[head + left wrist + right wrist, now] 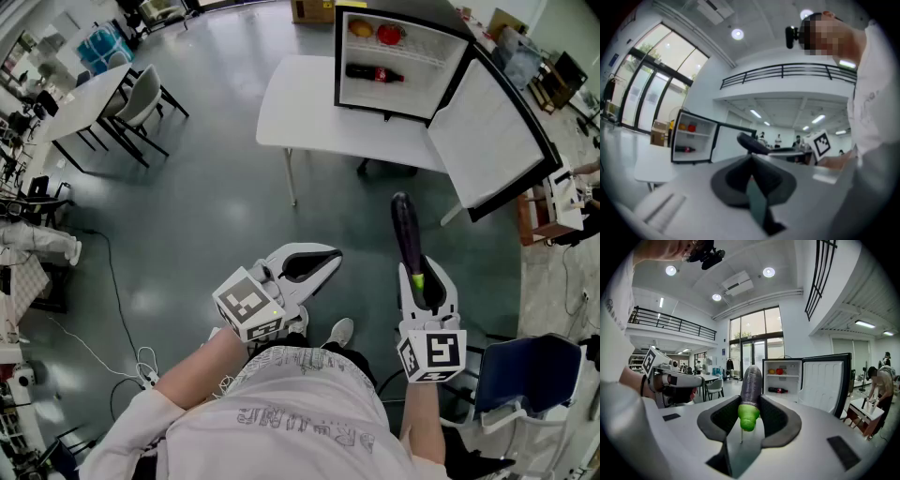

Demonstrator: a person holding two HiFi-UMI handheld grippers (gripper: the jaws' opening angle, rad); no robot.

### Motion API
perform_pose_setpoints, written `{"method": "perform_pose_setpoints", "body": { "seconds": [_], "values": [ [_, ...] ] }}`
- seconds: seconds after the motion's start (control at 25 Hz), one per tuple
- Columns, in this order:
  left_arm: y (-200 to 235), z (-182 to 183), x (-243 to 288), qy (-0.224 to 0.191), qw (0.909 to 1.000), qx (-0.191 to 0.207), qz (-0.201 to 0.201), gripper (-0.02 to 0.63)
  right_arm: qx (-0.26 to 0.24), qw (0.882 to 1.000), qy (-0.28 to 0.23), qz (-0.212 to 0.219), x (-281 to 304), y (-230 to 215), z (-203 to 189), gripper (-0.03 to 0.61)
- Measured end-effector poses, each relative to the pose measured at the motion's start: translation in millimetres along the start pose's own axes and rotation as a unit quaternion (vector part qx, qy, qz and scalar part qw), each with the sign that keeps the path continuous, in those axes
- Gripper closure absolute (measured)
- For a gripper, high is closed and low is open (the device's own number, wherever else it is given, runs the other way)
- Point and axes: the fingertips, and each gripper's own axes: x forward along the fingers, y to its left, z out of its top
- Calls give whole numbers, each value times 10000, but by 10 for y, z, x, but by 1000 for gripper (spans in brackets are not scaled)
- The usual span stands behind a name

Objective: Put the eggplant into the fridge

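Observation:
A long dark purple eggplant [406, 230] with a green stem end [749, 414] sticks forward out of my right gripper [422, 281], which is shut on that stem end. It points toward the small black fridge [336, 56], which stands on a white table [291, 108] with its door [492, 131] swung wide to the right. The right gripper view shows the eggplant [751, 378] just left of the open fridge [765, 376]. My left gripper [323, 261] hovers to the left at the same height, shut and empty. In the left gripper view the eggplant [751, 142] crosses above the closed pads.
Inside the fridge lie a dark bottle [375, 74] and, on the upper shelf, an orange fruit [361, 28] and a red one [389, 35]. A blue chair [525, 375] stands at my right. A table with chairs [89, 98] is far left. Cables [112, 309] run over the floor.

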Motion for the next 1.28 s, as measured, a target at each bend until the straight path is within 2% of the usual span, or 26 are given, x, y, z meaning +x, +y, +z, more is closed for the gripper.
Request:
{"method": "perform_pose_setpoints", "body": {
  "seconds": [0.24,0.76,1.28],
  "values": [
    [-19,-42,5,4,10000,-62,45,607,124,9999,-49,-71,-10,-59,11,443],
    [-16,-83,142,31,9998,-75,163,607,136,9998,-81,134,31,-137,-16,443],
    [-121,-88,523,31,9996,-18,268,607,169,9994,-74,285,-46,-495,-121,443]
  ]
}}
